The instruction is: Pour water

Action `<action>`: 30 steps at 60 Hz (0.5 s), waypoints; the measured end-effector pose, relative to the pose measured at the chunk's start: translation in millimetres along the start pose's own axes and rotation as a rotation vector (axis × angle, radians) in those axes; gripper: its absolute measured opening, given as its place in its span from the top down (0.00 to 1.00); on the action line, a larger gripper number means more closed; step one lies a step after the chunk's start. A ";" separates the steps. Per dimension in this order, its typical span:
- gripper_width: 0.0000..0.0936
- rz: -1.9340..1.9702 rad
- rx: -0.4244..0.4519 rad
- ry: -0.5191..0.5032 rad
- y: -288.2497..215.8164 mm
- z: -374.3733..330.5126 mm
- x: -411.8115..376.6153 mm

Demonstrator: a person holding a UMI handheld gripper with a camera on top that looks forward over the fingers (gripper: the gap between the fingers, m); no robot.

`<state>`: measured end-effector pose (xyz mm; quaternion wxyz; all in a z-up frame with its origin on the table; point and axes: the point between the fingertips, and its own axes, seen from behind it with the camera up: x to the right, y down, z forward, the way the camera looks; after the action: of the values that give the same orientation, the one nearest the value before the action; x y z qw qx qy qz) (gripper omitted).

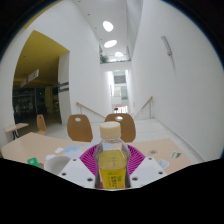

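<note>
- Between the two fingers of the gripper (111, 172) stood a bottle (111, 160), upright, with a pale cream cap and a yellow label or yellow contents below the neck.
- The magenta pads (88, 160) showed on either side of the bottle, close against its shoulders; the jaws appeared clamped on the bottle, with no gap visible at either side.
- The white finger bodies (72, 170) flared outward below the pads, left and right of the bottle.
- The bottle's base was hidden; whether it rested on anything could not be told.
- Beyond the fingers lay a light wooden table (30, 148), its far edge running across behind the bottle.
- On the table, to the left of the fingers, sat a small green object (33, 161); just beside it was a pale whitish object (55, 157), too blurred to identify.
- At the table's far edge stood two wooden chairs with rounded backs: one (79, 127) left of the bottle, one (122, 124) directly behind the cap.
- Further back, a white-walled hall with a staircase (118, 102) and bright ceiling lights (108, 27).
- To the left, a yellow wall section (42, 55) framed a darker room.
</note>
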<state>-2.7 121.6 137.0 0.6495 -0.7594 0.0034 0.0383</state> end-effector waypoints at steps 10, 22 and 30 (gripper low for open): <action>0.63 -0.009 -0.045 -0.043 25.5 17.5 8.7; 0.53 -0.030 -0.036 -0.065 25.0 17.6 9.0; 0.10 -0.042 -0.125 -0.086 39.5 6.5 6.6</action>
<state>1.3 122.1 96.6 0.6012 -0.7959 -0.0430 0.0574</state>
